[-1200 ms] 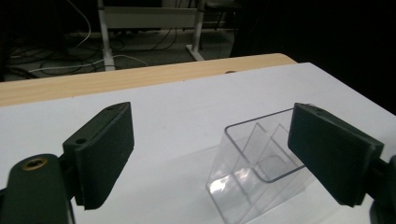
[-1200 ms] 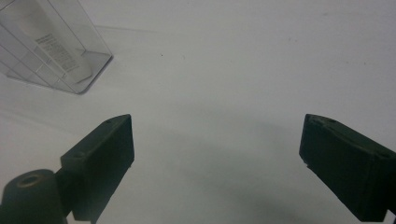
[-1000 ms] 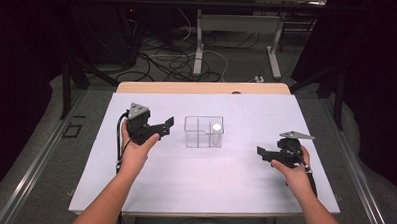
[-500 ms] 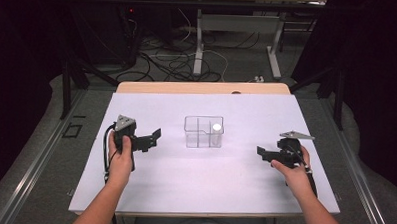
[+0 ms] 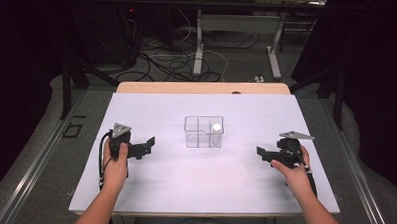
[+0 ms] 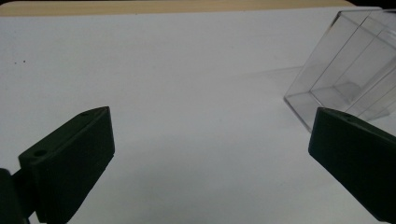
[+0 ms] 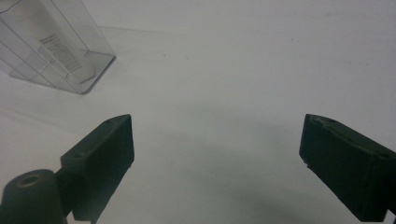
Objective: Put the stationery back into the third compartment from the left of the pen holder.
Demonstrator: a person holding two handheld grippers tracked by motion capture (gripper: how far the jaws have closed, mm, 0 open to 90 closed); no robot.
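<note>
Between both open, empty grippers stands a clear box [image 5: 203, 131].

white table top [image 5: 151, 115], cables [image 5: 183, 61] beyond

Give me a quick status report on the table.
Both grippers, left and right, open, empty. Clear two-compartment box centred between them, untouched. Nothing in the way.

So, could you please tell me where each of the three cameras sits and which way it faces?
High view: above the person's side, looking forward and down on the table; both forearms, left gripper and right gripper show.
Left gripper view: rides the left gripper, looking low across the table; its open jaws frame the clear box.
Right gripper view: likewise on the right gripper, jaws open.
All three share the clear box.
</note>
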